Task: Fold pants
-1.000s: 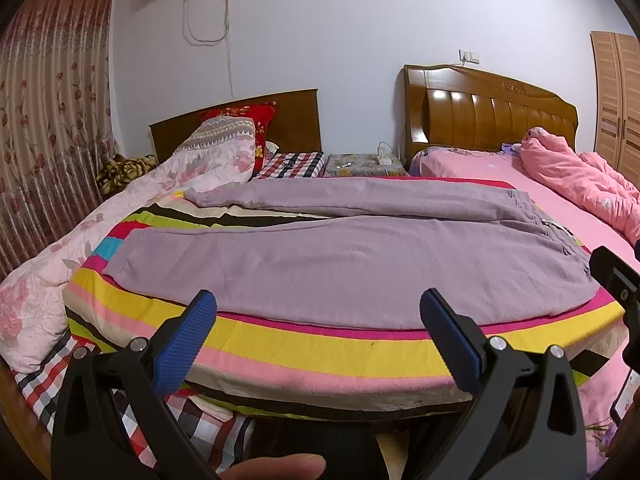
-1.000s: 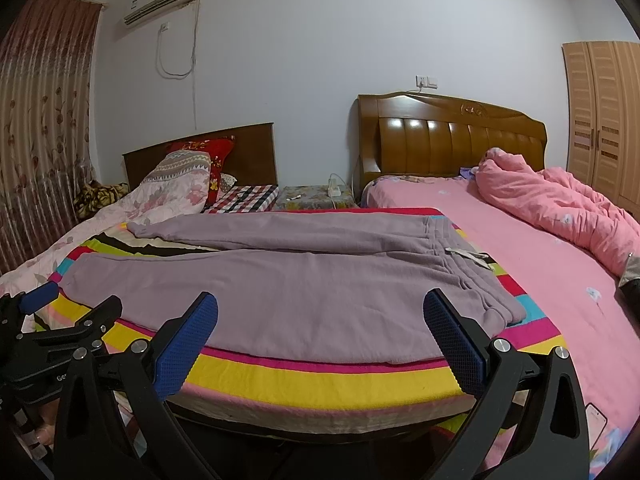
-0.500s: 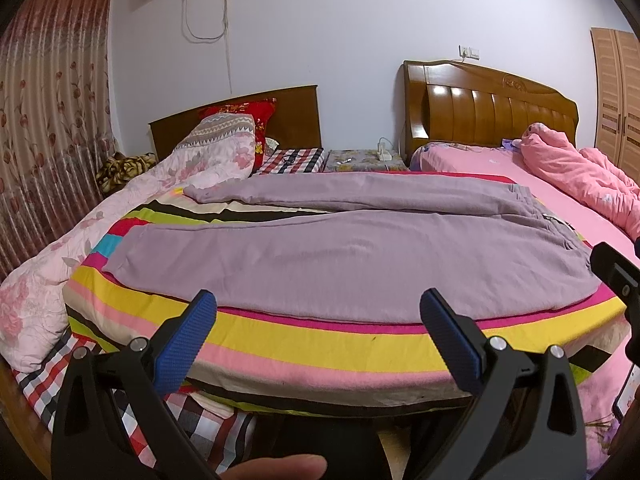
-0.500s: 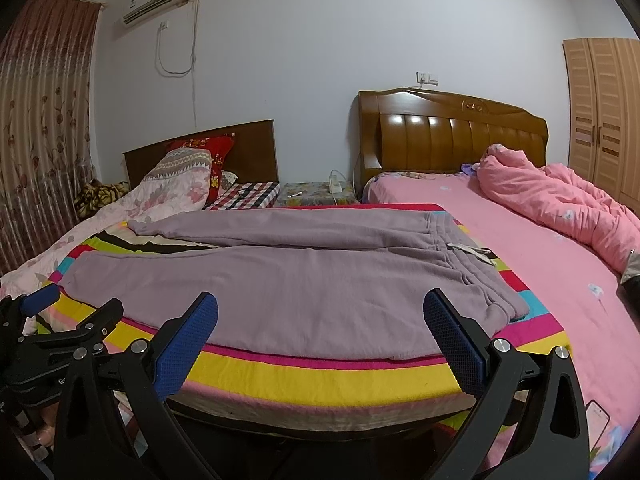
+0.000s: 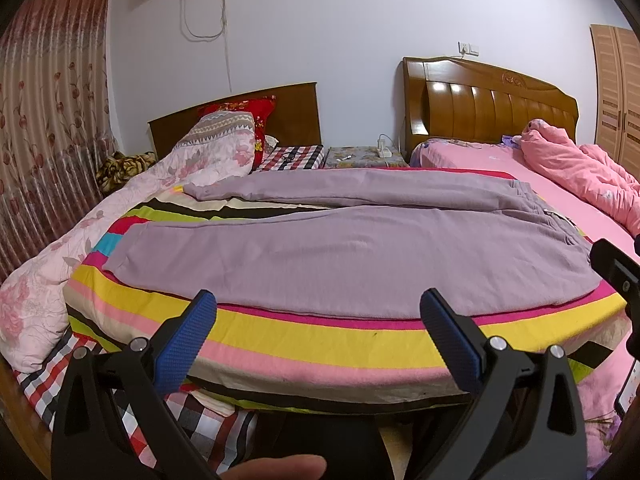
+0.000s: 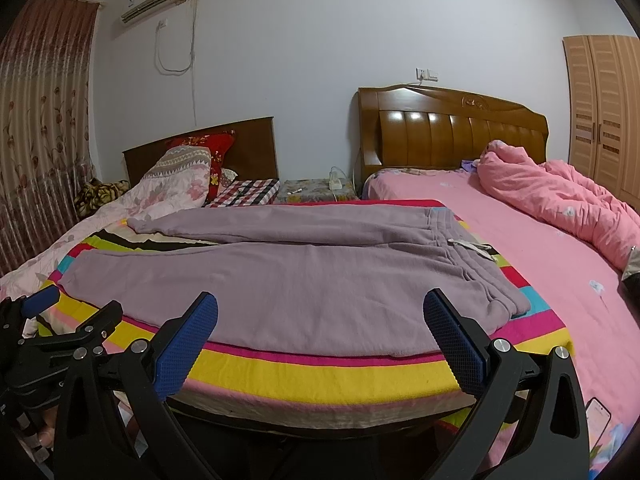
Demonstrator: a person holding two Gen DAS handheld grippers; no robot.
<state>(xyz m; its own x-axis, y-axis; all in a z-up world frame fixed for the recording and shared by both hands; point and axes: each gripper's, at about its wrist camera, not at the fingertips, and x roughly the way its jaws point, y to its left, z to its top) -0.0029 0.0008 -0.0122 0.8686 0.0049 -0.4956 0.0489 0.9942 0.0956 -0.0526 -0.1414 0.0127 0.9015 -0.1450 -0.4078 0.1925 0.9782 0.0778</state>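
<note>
Here are the lilac pants (image 5: 352, 256), laid flat and unfolded on the striped blanket (image 5: 320, 340) that covers the near end of the bed. Both legs run off to the left, the far leg angled away from the near one so a wedge of stripes shows between them, and the waistband sits at the right with its drawstring (image 6: 466, 245) lying loose on the blanket.

The left gripper (image 5: 318, 330) hangs just short of the blanket's near edge, its blue-padded fingers (image 5: 186, 342) spread wide with nothing between them. It lines up with the middle of the near leg. The right gripper (image 6: 320, 332) is in the same pose further along toward the waistband, fingers (image 6: 454, 346) wide apart and empty, clear of the cloth. In the right wrist view the left gripper shows at the left edge, near the leg cuffs.

Around the scene: a floral quilt (image 5: 132, 204) heaped on the left side of the bed, a pink duvet (image 6: 560, 204) bunched on the neighbouring pink bed, and a phone (image 6: 598, 412) lying near that bed's front corner.
</note>
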